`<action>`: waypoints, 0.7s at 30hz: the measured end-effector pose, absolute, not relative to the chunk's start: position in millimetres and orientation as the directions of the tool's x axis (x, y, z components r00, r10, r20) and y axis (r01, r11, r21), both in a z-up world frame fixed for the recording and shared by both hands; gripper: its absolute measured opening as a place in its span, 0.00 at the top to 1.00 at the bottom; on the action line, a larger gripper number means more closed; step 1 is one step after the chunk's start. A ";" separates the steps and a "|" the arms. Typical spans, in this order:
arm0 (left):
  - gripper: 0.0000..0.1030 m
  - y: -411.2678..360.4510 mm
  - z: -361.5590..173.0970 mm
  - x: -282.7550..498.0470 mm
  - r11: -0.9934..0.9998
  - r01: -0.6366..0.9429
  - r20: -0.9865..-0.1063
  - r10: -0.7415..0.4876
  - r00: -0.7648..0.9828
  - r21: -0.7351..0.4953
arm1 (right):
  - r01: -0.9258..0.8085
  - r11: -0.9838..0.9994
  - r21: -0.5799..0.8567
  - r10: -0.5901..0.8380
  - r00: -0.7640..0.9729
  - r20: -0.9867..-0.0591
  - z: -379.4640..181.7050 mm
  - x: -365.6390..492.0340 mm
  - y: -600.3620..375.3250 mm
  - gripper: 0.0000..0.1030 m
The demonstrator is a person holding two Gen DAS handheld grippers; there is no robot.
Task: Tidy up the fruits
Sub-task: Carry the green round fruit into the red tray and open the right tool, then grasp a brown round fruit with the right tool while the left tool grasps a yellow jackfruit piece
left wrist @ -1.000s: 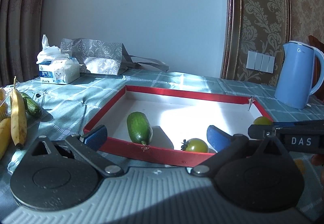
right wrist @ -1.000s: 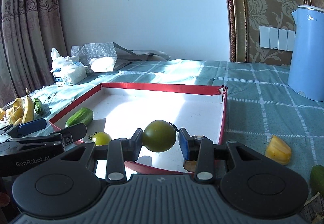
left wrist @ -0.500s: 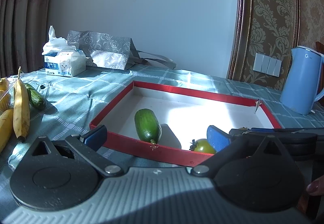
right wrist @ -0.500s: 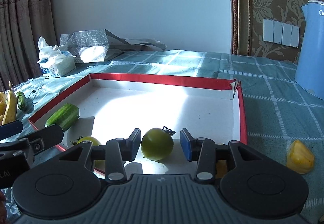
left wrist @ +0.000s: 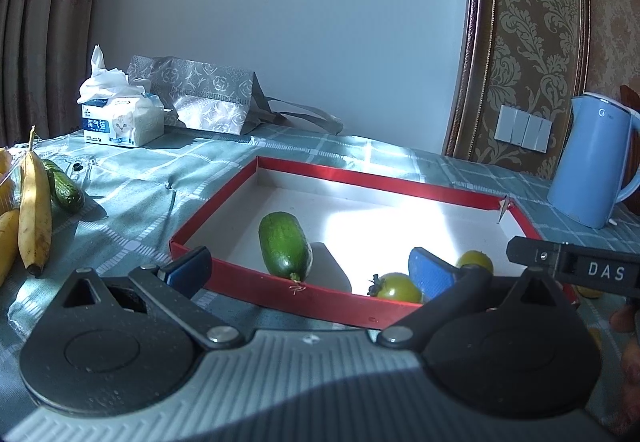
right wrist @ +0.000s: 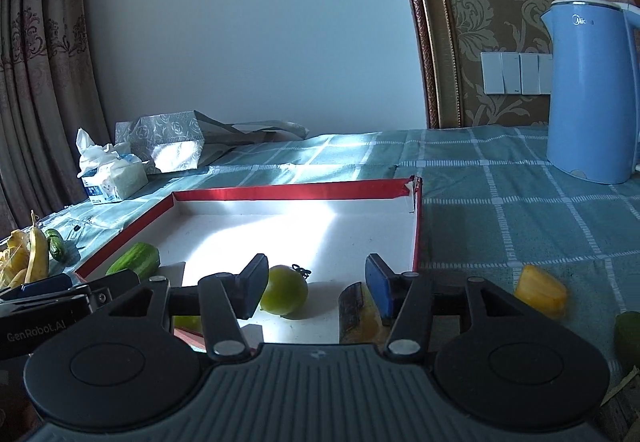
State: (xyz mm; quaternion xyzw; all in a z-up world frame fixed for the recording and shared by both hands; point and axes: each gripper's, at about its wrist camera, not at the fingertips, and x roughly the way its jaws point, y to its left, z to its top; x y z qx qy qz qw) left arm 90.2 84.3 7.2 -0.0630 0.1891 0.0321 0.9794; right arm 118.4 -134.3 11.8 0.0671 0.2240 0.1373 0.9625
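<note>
A shallow rectangular tray (right wrist: 296, 191) with glossy red rims and a matte white floor is seen on a teal checked tablecloth (right wrist: 500, 218). Inside it one stubby green cucumber (left wrist: 283, 245) is laid flat; in the left wrist view its long axis runs from about 11 o'clock to 5 o'clock, with the stem end at the near red wall. Two round, smooth green tomatoes are counted in the tray. One tomato (right wrist: 285, 290) rests on the white floor between the right gripper's (right wrist: 316, 288) blue pads; its dried calyx is turned toward 1 o'clock. The right jaws are opening, and the right pad is clearly free of the fruit, while the left pad lies just beside it, so the tomato is released. The second tomato (left wrist: 397, 287) sits by the near wall, its calyx toward 9 o'clock.

The left gripper (left wrist: 310, 270) is spread wide with nothing between its pads, hovering at the tray's near edge.

A yellow wedge with a dark rind (right wrist: 358, 312) is partly hidden behind the right pad. Another yellow, faceted piece (right wrist: 540, 290) lies on the cloth at 3 o'clock of the tray. At 9 o'clock, ripe bananas (left wrist: 34, 210) lie lengthwise beside one dark small cucumber (left wrist: 64, 191). A smooth blue kettle (right wrist: 588, 90), one tissue pack (left wrist: 120, 118) and one patterned silver bag (left wrist: 204, 98) stand farther back.
</note>
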 end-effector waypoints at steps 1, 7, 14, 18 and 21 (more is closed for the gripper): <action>0.00 83.0 6.9 90.4 0.991 -0.082 -0.375 0.037 0.926 -0.106 | -0.229 0.956 0.183 0.286 0.867 -0.409 11.9 114.5 -136.9 0.49; 0.00 76.9 6.5 89.0 0.995 -0.059 -0.362 0.027 0.932 -0.078 | -0.193 0.962 0.193 0.257 0.877 -0.406 11.9 100.5 -157.4 0.48; 0.00 64.8 8.2 82.2 0.997 0.030 -0.328 -0.050 0.943 -0.065 | -0.092 0.983 0.160 0.147 0.913 -0.381 10.0 74.7 -193.7 0.48; 0.00 51.4 8.8 75.9 0.996 0.080 -0.303 -0.084 0.949 -0.024 | -0.010 0.989 0.146 0.062 0.932 -0.358 7.8 57.7 -219.5 0.48; 0.00 43.4 10.0 69.2 0.991 0.132 -0.270 -0.130 0.954 -0.013 | 0.054 0.989 0.140 -0.003 0.940 -0.342 4.6 44.3 -237.6 0.48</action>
